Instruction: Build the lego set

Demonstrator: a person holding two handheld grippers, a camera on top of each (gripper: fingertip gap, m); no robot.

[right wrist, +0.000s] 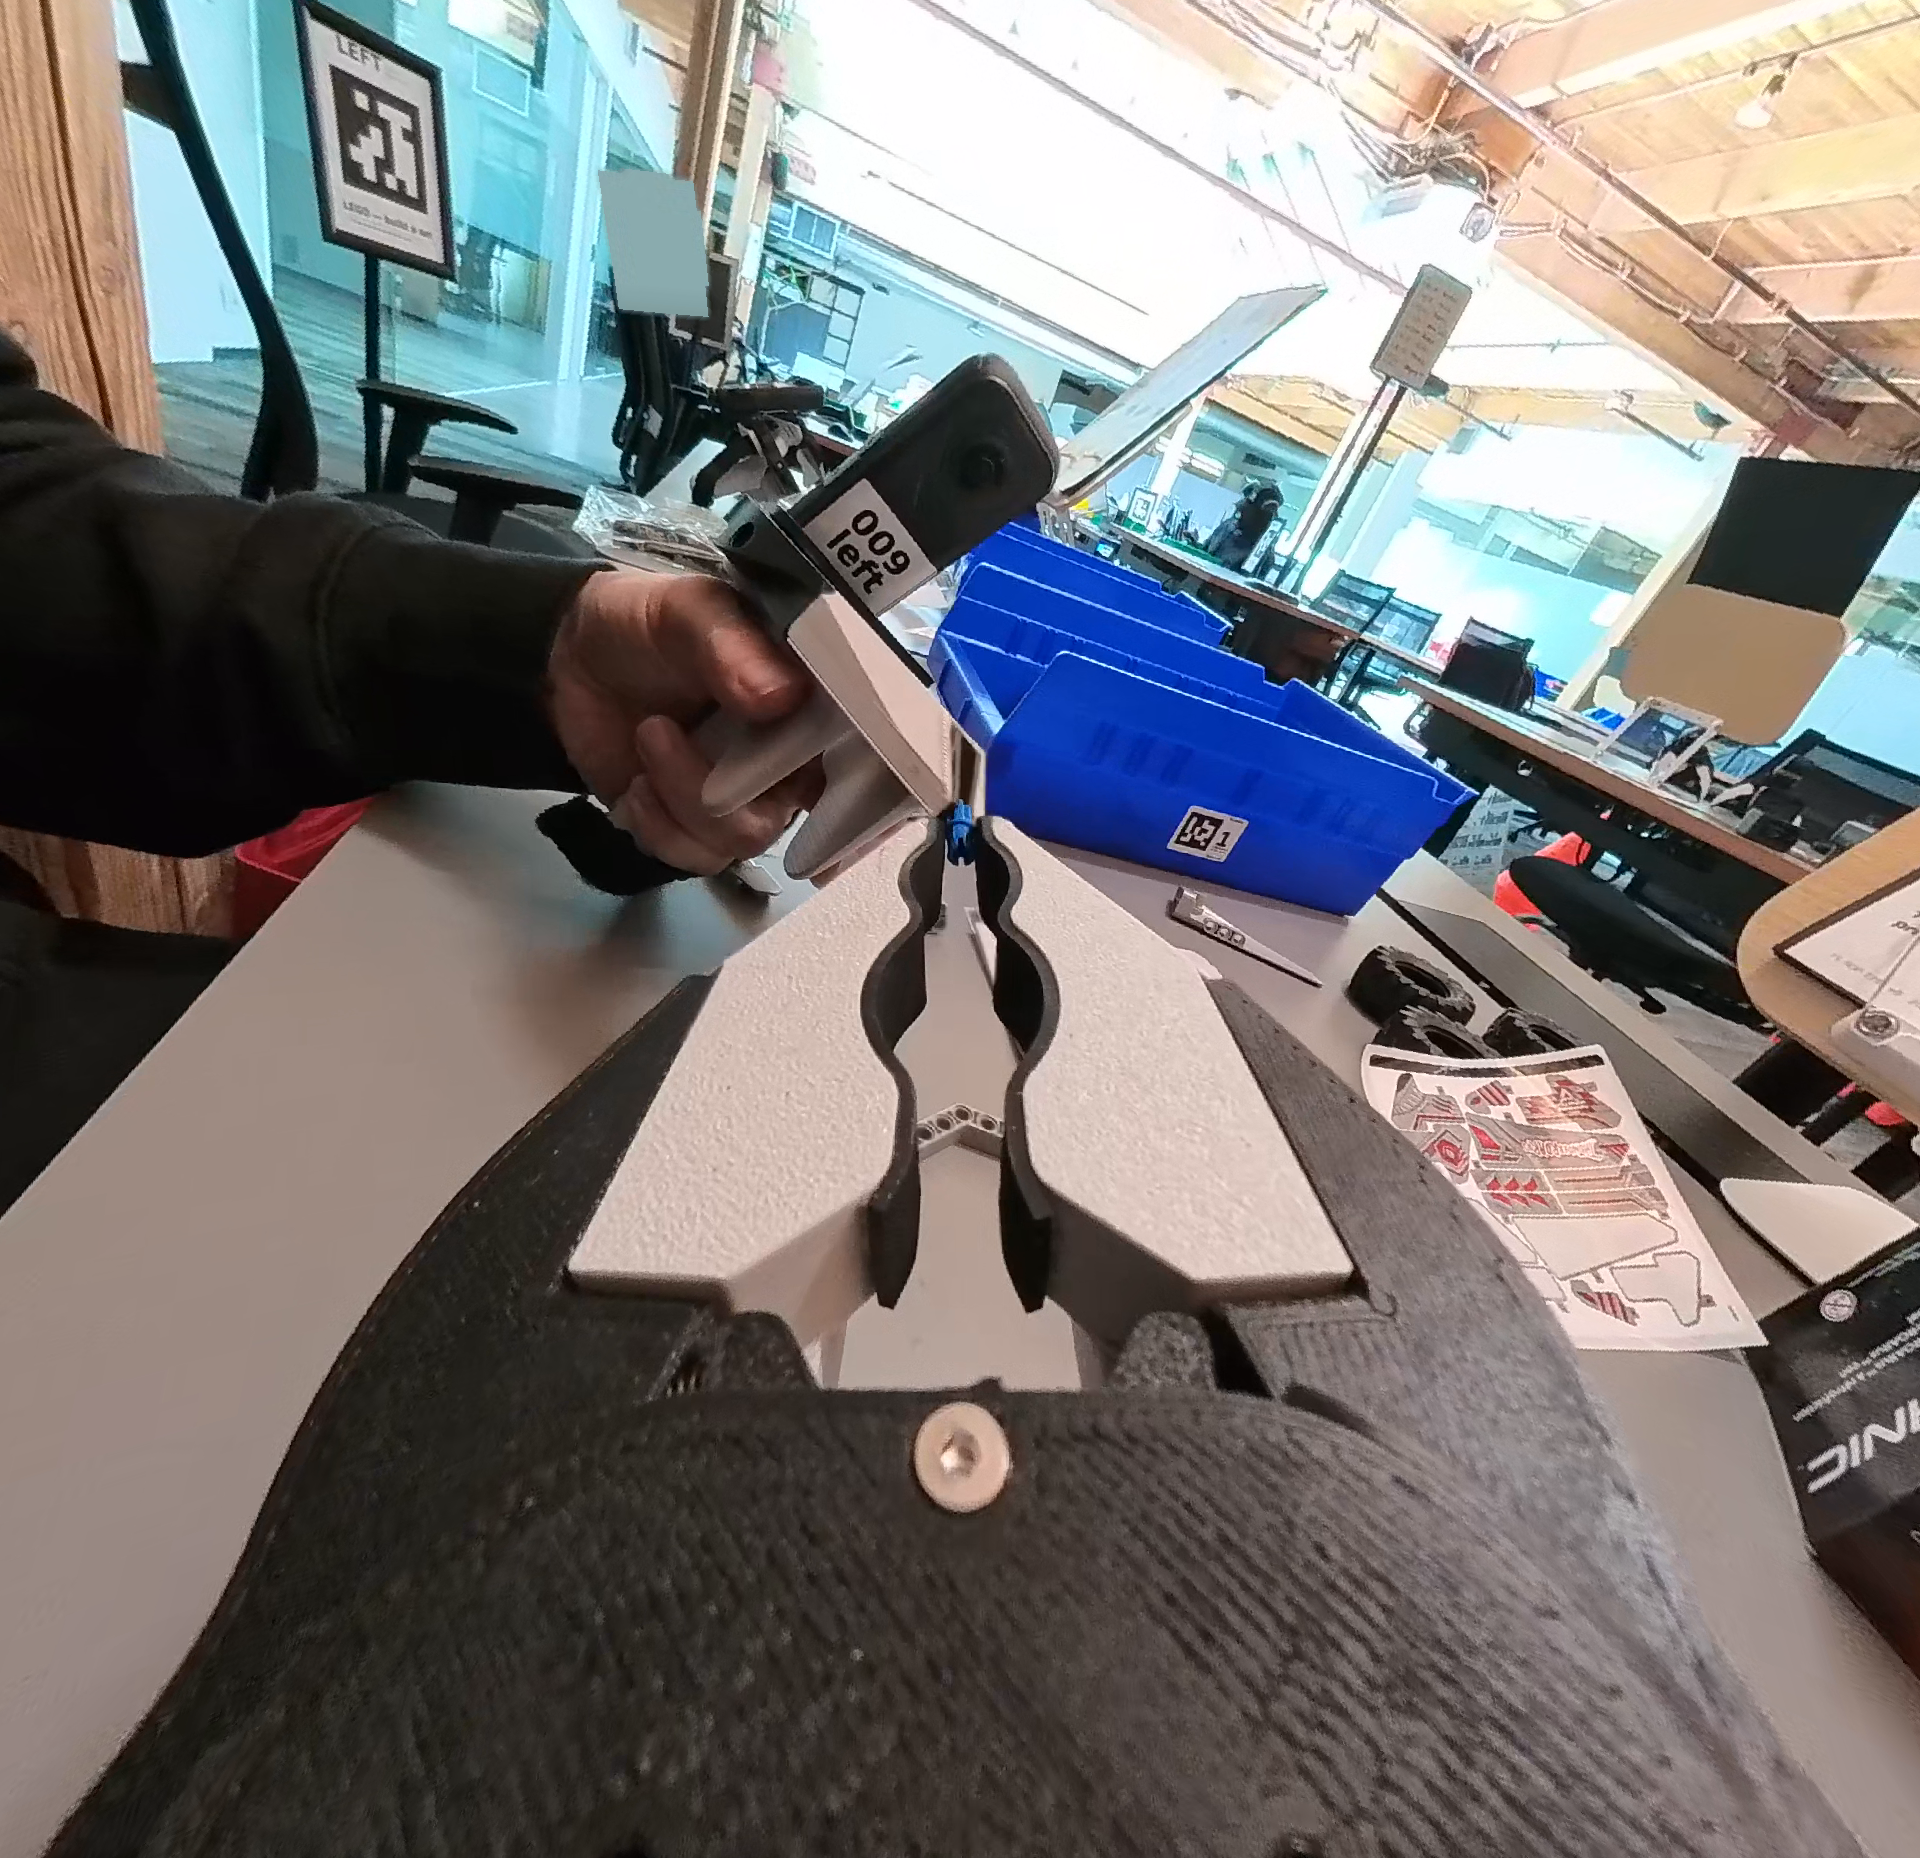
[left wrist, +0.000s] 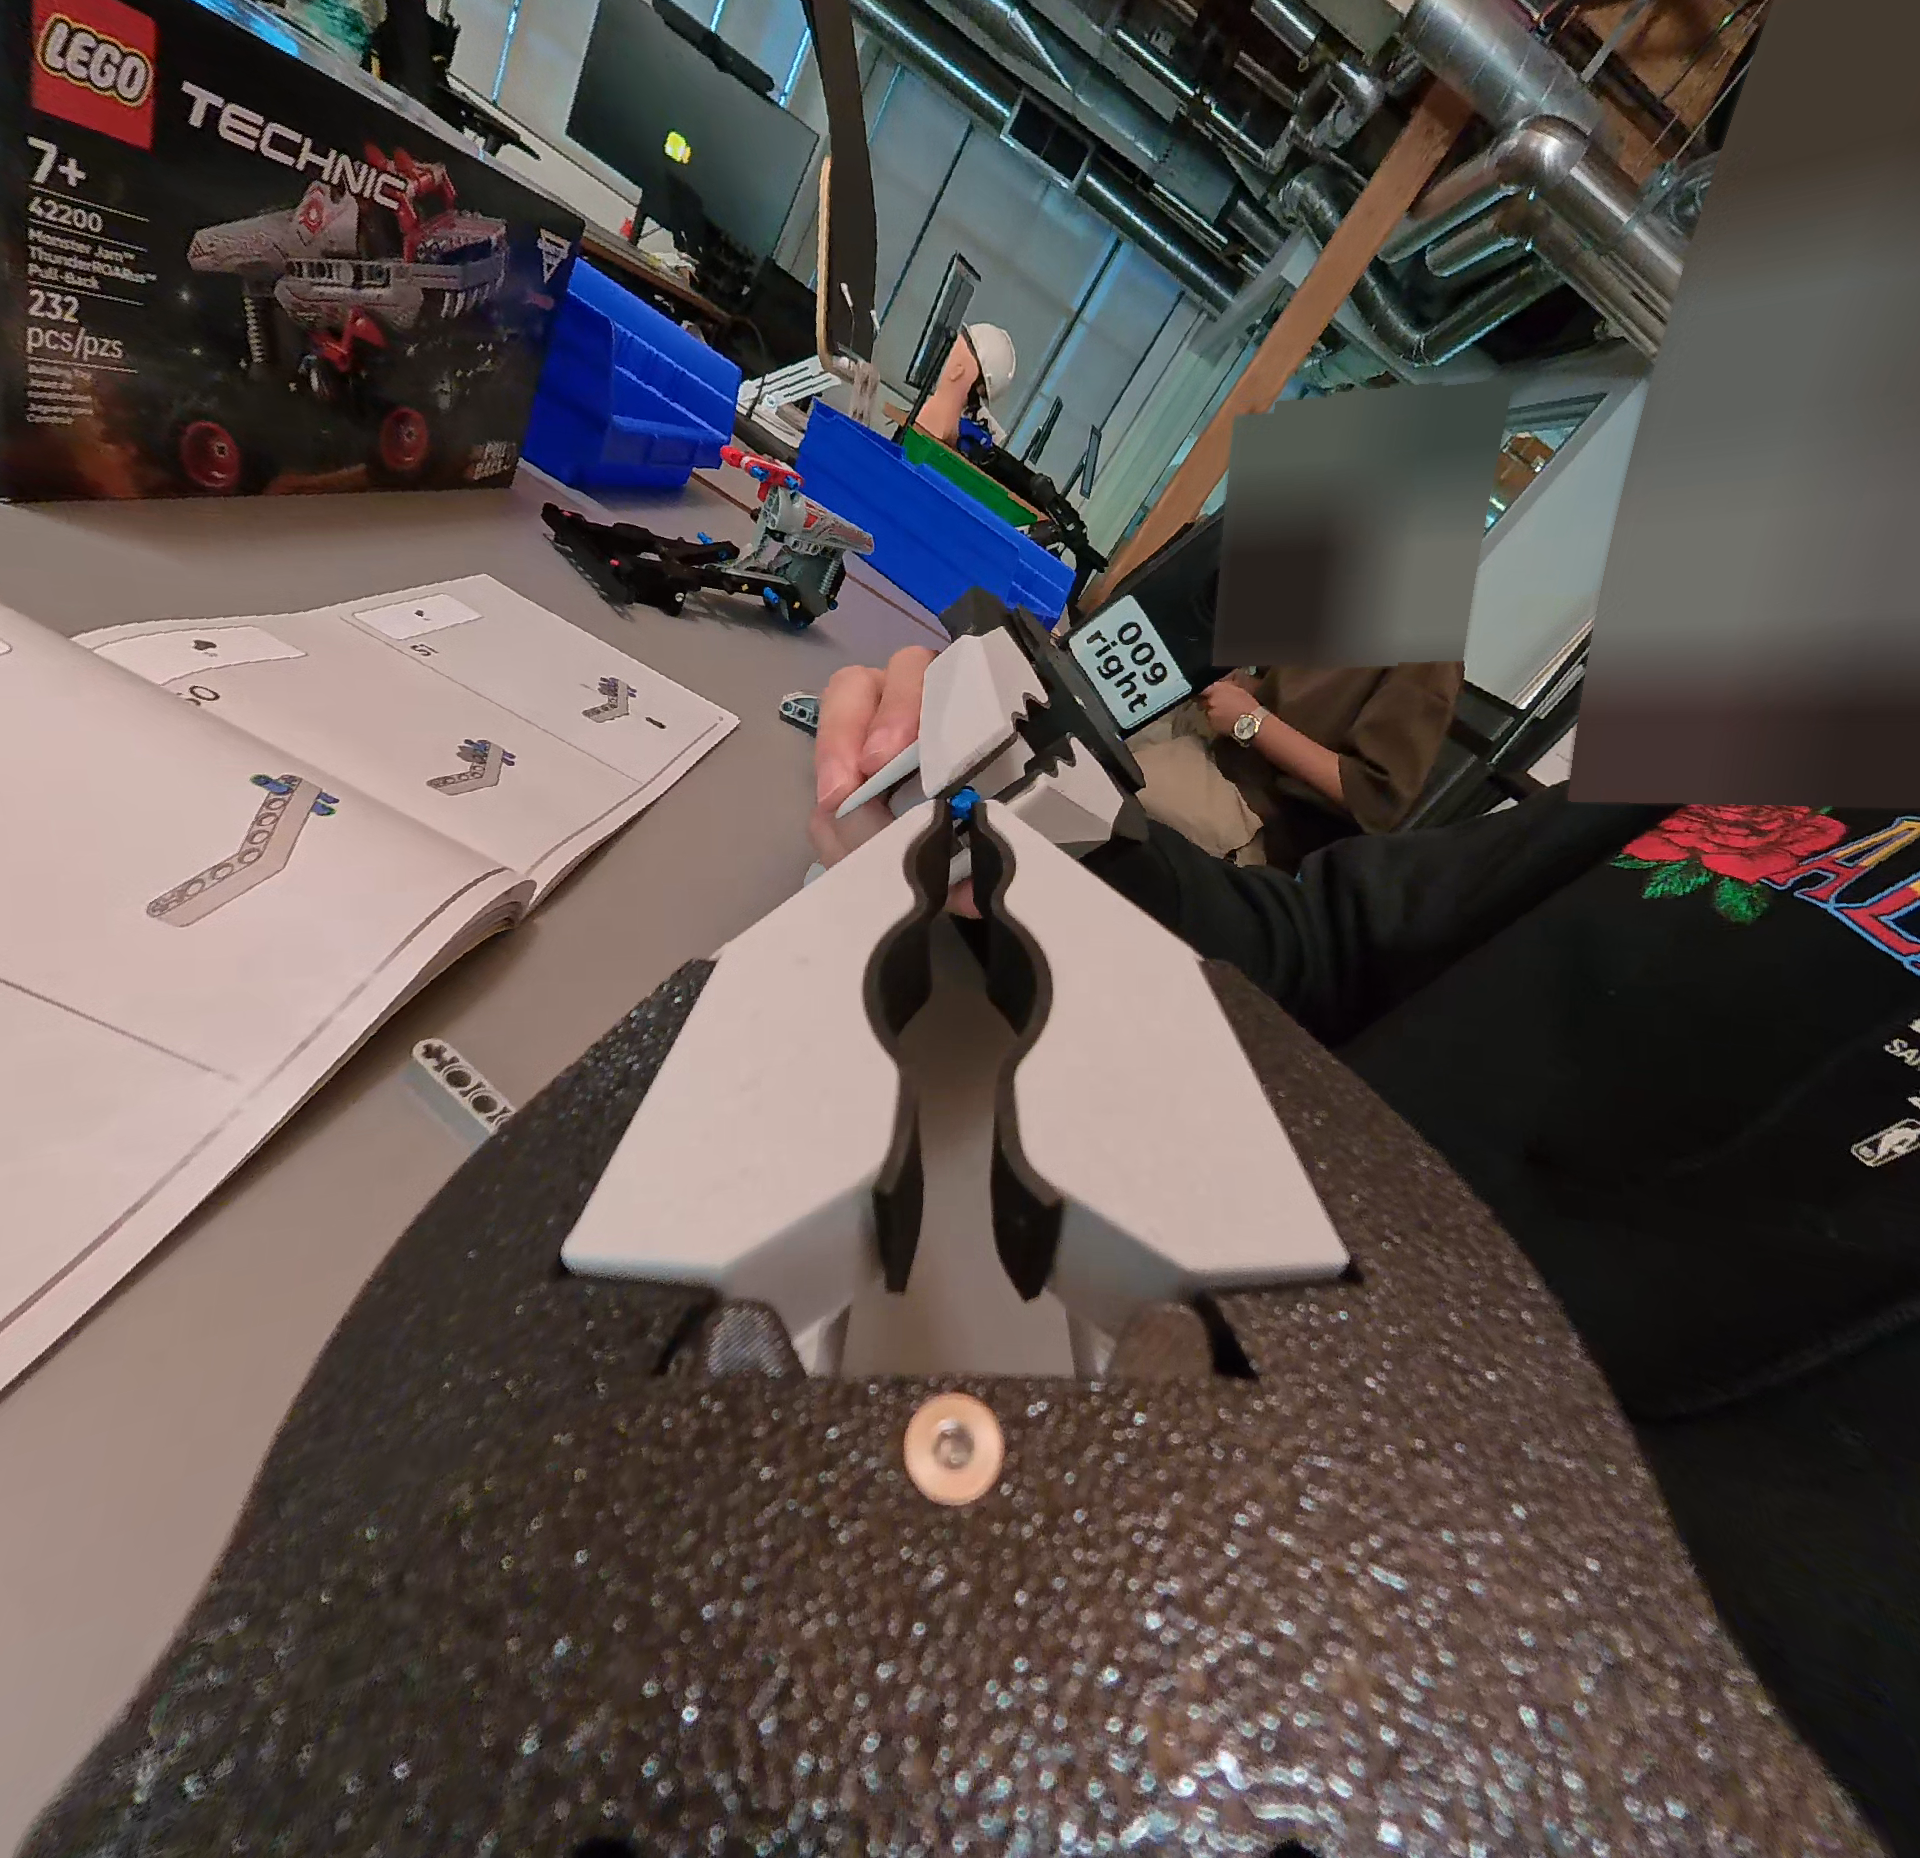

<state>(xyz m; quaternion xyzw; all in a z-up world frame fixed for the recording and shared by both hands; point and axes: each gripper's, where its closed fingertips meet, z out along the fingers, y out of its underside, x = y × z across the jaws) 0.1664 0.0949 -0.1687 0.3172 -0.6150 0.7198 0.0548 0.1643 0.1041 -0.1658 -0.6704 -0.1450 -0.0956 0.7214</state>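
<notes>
- two views share one grey flat-topped table (left wrist: 312, 1393), which carries everything below.
- dark printed cardboard set box (left wrist: 260, 250) stands at the table's far left edge in the left wrist view, with blue plastic bins (left wrist: 634, 395) just beside it; the same kind of blue bins (right wrist: 1195, 759) sit behind the meeting point in the right wrist view.
- open white paper instruction booklet (left wrist: 312, 821) lies flat on the left, a small grey holed beam (left wrist: 462, 1081) just off its near edge.
- partly built black and grey model chassis (left wrist: 727, 561) rests beyond the booklet, near the bins.
- white printed sticker sheet (right wrist: 1548, 1185) lies at the right, black rubber tyres (right wrist: 1444, 998) just behind it.
- left gripper (left wrist: 961, 821) and right gripper (right wrist: 961, 837), grey with black-lined jaws, meet tip to tip above the table.
- tiny blue plastic pin (right wrist: 958, 834) sits right at that meeting point; the right jaws are clamped on it, the left jaws are nearly together, and whether they grip it too i cannot tell.
</notes>
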